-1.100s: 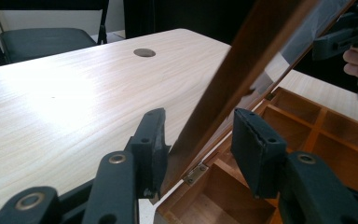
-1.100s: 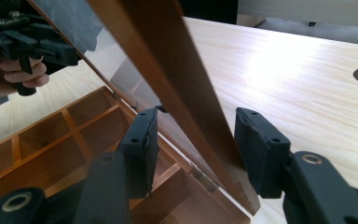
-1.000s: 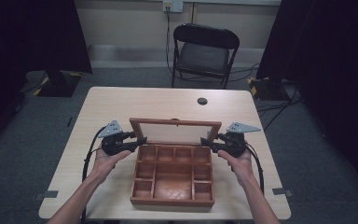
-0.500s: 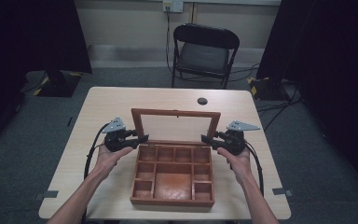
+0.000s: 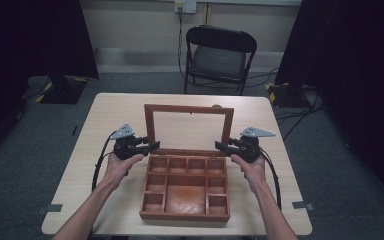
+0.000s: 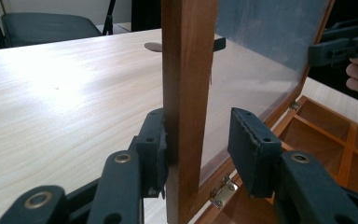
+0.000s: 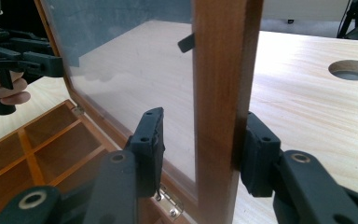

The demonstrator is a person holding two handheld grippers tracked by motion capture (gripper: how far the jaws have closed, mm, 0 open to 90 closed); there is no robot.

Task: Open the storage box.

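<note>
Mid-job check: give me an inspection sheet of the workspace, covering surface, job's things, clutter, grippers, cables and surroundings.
Surface: light wood table, a round hole near its far edge.
Job's things: wooden box open, compartments look empty; glass-paned lid upright on hinges.
Clutter: nothing seen.
Grippers: left gripper straddles the lid's left frame post, outer jaw touching, inner jaw apart. right gripper straddles the right post the same way.
Cables: a black cable trails from each gripper toward the person.
Surroundings: black folding chair beyond the table, dark curtains both sides, grey floor.
</note>
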